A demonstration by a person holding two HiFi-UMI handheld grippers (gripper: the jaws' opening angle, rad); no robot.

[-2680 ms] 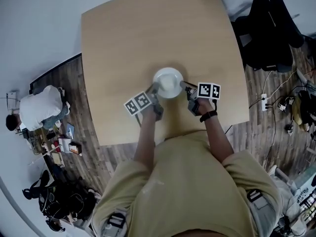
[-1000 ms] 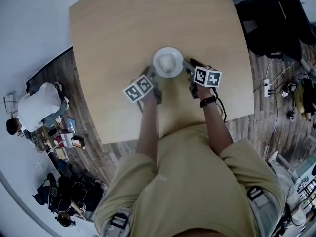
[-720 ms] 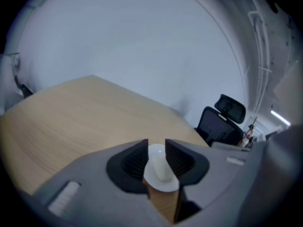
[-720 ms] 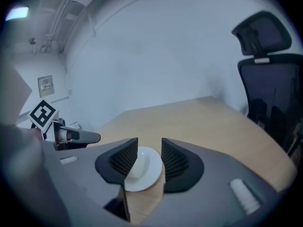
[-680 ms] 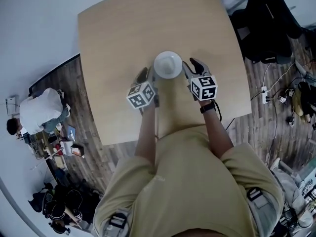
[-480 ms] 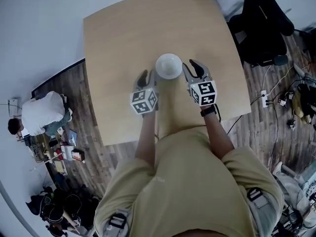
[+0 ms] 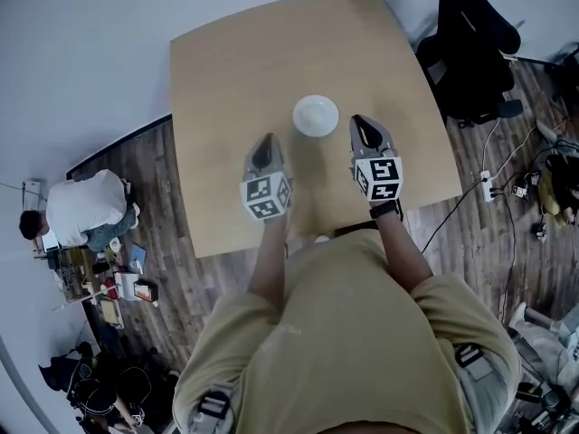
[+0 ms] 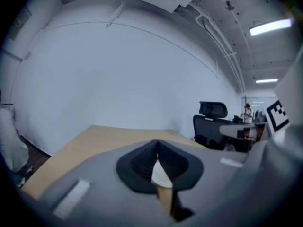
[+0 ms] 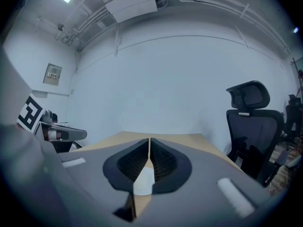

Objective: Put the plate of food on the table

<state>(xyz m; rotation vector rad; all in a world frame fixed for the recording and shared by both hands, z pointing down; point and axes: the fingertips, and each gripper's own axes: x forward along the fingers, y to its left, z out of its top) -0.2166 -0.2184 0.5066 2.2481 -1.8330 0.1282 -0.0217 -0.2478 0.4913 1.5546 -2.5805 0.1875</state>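
Observation:
A white plate (image 7: 316,116) rests on the light wooden table (image 7: 231,70), near its middle, with nothing touching it. My left gripper (image 7: 264,143) hovers a little to the plate's near left, jaws shut and empty. To the plate's near right my right gripper (image 7: 363,125) is closing, its jaws all but together with nothing between them. In the left gripper view the fingers (image 8: 142,161) meet at the tip, and a sliver of the white plate (image 8: 161,175) shows below them. The right gripper view shows the same: ridged pads (image 9: 163,162) together over a white patch.
A black office chair (image 7: 470,52) stands off the table's far right corner. Cables and a power strip (image 7: 493,186) lie on the wood floor to the right. A person in white (image 7: 83,208) sits on the floor at the left, among clutter.
Both grippers have let go of the plate's rim, drawn back toward me and gone from wide open to shut. The plate stays on the table.

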